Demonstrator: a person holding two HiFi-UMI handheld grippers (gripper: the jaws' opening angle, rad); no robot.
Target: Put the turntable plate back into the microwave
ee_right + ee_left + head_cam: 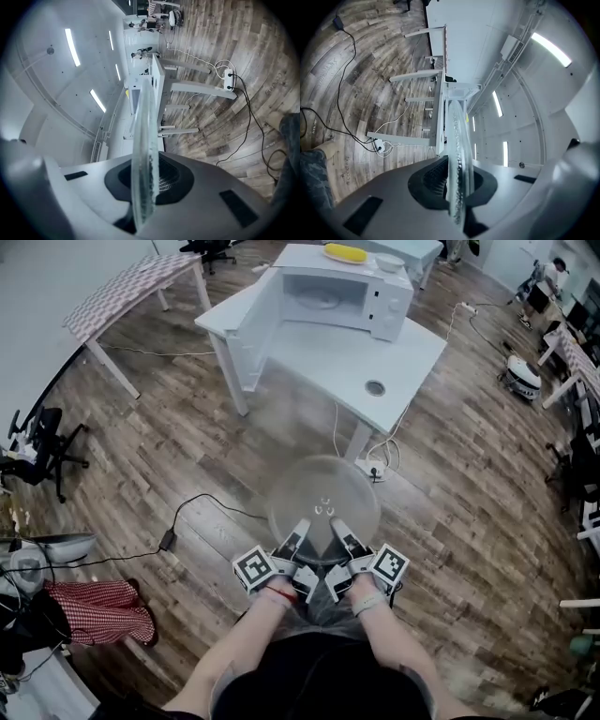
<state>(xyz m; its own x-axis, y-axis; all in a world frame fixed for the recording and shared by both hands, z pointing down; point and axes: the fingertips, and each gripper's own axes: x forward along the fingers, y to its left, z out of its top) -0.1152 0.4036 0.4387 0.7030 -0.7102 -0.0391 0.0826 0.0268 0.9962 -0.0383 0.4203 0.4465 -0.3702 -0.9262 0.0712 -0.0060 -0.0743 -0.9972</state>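
The left tool [300, 529] and right tool [337, 527] each gripped the near rim of the glass turntable plate [323, 486]. The plate was held level, well short of the open microwave [345, 298] on the desk [394, 357].

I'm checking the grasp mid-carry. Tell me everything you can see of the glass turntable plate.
The turntable plate is a round, clear glass disc with a thickened edge and small moulded lugs near its centre. It looks whole, held roughly level above the wood floor, short of the table with the open microwave. The left gripper and right gripper each clamp its near side, side by side; nothing else touches it.
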